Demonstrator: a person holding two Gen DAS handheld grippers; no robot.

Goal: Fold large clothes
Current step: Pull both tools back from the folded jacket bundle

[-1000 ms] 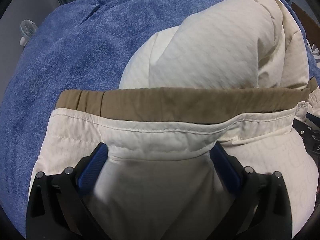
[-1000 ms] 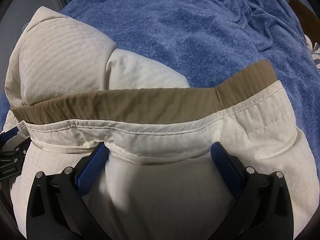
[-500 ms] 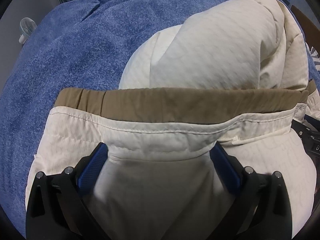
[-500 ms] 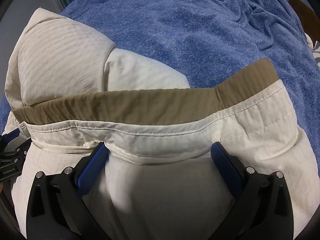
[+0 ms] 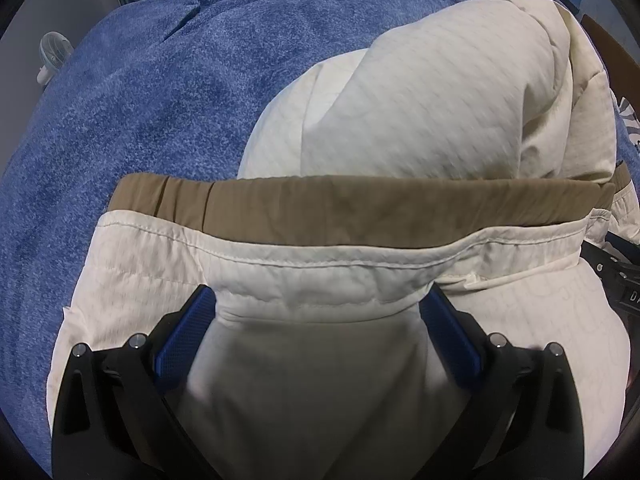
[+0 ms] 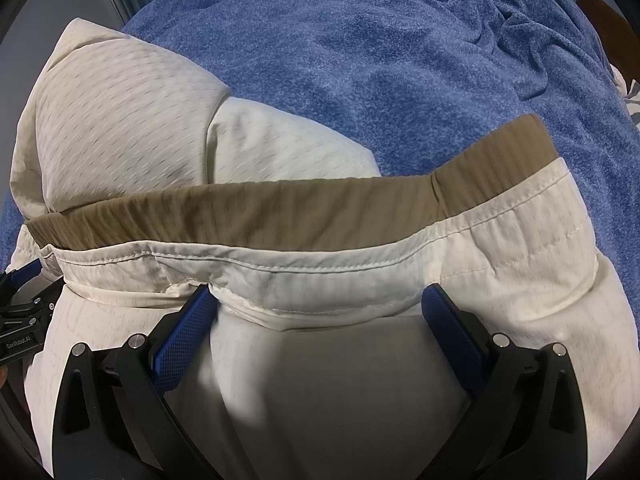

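Observation:
A cream quilted jacket [image 5: 420, 108] with a tan lining band [image 5: 360, 208] lies on the blue blanket. Its hem edge is draped across both grippers. My left gripper [image 5: 320, 308] has its jaws spread wide with the cream hem [image 5: 320, 280] bunched between the blue pads [image 5: 184, 336]. My right gripper [image 6: 320, 304] also has wide jaws, with the jacket hem [image 6: 320, 276] between its pads [image 6: 184, 332]. The jacket body [image 6: 120, 120] bulges beyond the tan band [image 6: 300, 208]. The fingertips are hidden under the cloth.
The blue fleece blanket [image 5: 140, 100] covers the surface all round and also shows in the right wrist view [image 6: 420, 60]. A small white fan [image 5: 52, 56] stands at the far left. The other gripper's body shows at the right edge [image 5: 616, 280] and left edge [image 6: 24, 320].
The view of both grippers has shifted slightly; the jacket sits a touch lower and farther in frame. The hold on the hem looks the same.

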